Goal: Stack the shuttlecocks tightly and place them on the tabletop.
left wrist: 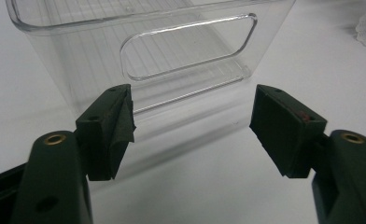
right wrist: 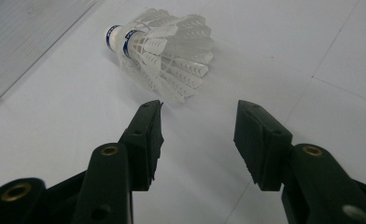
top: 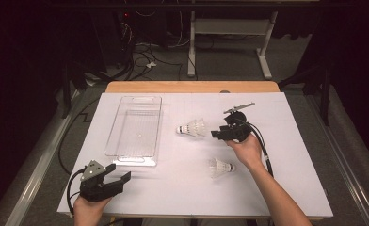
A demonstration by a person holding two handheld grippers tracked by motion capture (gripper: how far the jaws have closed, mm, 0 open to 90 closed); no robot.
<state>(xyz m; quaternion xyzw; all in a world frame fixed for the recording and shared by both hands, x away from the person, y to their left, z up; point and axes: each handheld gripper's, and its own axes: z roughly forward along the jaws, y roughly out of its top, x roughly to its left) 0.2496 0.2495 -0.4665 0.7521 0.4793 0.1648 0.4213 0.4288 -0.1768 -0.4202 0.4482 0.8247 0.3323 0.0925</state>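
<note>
From above, the right gripper (top: 214, 134) points at the farther shuttlecock (top: 192, 128) lying beside the clear bin (top: 156, 123); the left gripper (left wrist: 193, 123) gapes empty; the right gripper view shows parted, empty jaws and unreadable blue band lettering.

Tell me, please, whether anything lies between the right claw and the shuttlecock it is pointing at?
Nothing visible does. The right claw is open and aimed at the shuttlecock, which lies on its side a short way ahead, with bare white table between them. The second shuttlecock lies off that line, nearer the person.
</note>
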